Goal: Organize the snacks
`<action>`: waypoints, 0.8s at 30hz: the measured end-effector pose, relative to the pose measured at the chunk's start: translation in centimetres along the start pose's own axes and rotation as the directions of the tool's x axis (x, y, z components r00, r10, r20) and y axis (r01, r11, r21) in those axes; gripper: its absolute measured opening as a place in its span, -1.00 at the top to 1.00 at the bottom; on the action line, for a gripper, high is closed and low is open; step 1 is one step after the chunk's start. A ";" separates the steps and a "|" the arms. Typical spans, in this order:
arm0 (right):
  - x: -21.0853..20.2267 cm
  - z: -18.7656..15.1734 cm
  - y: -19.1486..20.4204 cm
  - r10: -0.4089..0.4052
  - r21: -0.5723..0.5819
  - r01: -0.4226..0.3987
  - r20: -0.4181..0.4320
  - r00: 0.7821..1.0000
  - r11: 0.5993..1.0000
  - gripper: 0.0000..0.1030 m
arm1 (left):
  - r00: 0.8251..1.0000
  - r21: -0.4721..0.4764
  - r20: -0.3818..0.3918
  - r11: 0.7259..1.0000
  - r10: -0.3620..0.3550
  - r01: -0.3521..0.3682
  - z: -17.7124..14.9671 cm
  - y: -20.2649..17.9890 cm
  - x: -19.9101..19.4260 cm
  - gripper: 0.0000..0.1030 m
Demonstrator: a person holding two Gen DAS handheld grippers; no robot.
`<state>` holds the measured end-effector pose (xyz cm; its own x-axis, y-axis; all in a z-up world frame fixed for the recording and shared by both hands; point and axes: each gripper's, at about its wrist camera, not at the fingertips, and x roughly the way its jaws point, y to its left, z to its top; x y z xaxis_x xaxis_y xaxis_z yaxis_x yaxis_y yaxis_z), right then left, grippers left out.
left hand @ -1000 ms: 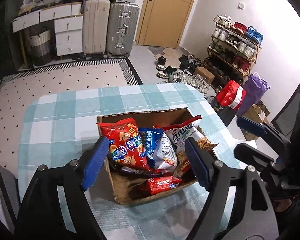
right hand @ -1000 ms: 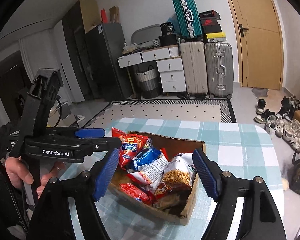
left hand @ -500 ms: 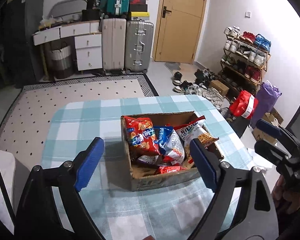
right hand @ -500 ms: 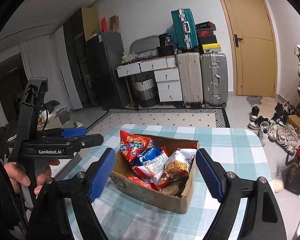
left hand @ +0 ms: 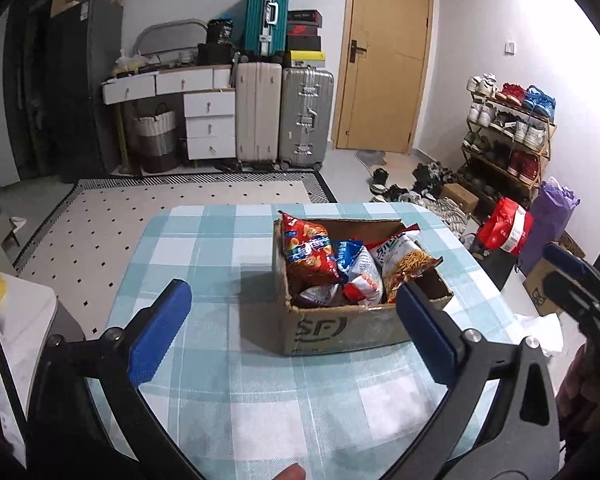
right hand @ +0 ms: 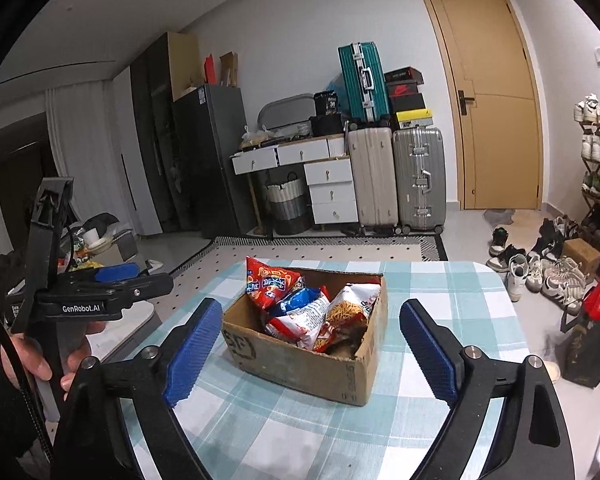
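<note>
Seemingly the sorting was finished: the brown cardboard box (left hand: 340,328) stood on the blue-and-white checked tablecloth (left hand: 204,248), packed upright with the red crisp bag (left hand: 306,252) at its eleven o'clock corner and the noodle-snack bag (left hand: 404,260) toward two o'clock. Both the left gripper (left hand: 292,336) and the right gripper (right hand: 312,352) were spreading wider, holding nothing. Compared with a second earlier, both had backed away from the box. Any next move would call for a fresh approach.

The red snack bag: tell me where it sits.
In the left wrist view the red snack bag stands at the cardboard box's far-left corner, beside the blue-and-white bag, on the checked table.
</note>
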<state>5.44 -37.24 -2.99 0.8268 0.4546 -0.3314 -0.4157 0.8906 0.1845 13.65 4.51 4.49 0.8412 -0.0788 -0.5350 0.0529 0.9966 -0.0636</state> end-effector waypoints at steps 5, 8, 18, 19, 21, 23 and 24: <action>-1.8 -0.9 0.0 -0.010 0.002 0.010 0.031 0.999 1.000 -0.89 | 1.000 -0.012 0.027 1.000 0.003 -0.002 -2.1 0.4 -1.0 -0.97; -2.6 -1.9 0.1 -0.017 0.002 0.017 0.040 0.999 1.000 -0.91 | 0.999 -0.012 0.043 1.000 0.005 -0.005 -3.9 0.6 -1.5 -0.97; -3.8 -6.1 -0.5 -0.025 0.000 0.025 0.043 0.999 1.000 -0.96 | 0.983 0.050 0.148 0.992 0.104 -0.112 -9.0 0.8 -0.6 -0.98; -3.8 -6.7 -0.7 -0.036 0.006 0.036 0.043 0.998 0.999 -0.97 | 0.982 0.044 0.153 0.992 0.108 -0.116 -9.5 1.0 -0.5 -0.98; -3.7 -7.4 -0.9 -0.057 0.003 0.057 0.042 0.997 0.998 -0.97 | 0.982 0.038 0.153 0.992 0.111 -0.119 -10.4 1.4 -0.2 -0.98; -3.7 -8.1 -1.1 -0.063 -0.001 0.063 0.050 0.997 0.998 -0.97 | 0.981 0.034 0.155 0.992 0.116 -0.123 -10.9 1.6 0.1 -0.98; -3.7 -8.5 -1.3 -0.066 0.000 0.066 0.055 0.996 0.998 -0.97 | 0.980 0.029 0.159 0.992 0.117 -0.123 -11.3 1.8 0.1 -0.98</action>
<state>-0.35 -39.93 -9.85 0.8720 0.3935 -0.2913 -0.3603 0.9186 0.1622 7.81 6.02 -5.18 0.9163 0.0435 -0.3981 -0.0356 0.9990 0.0272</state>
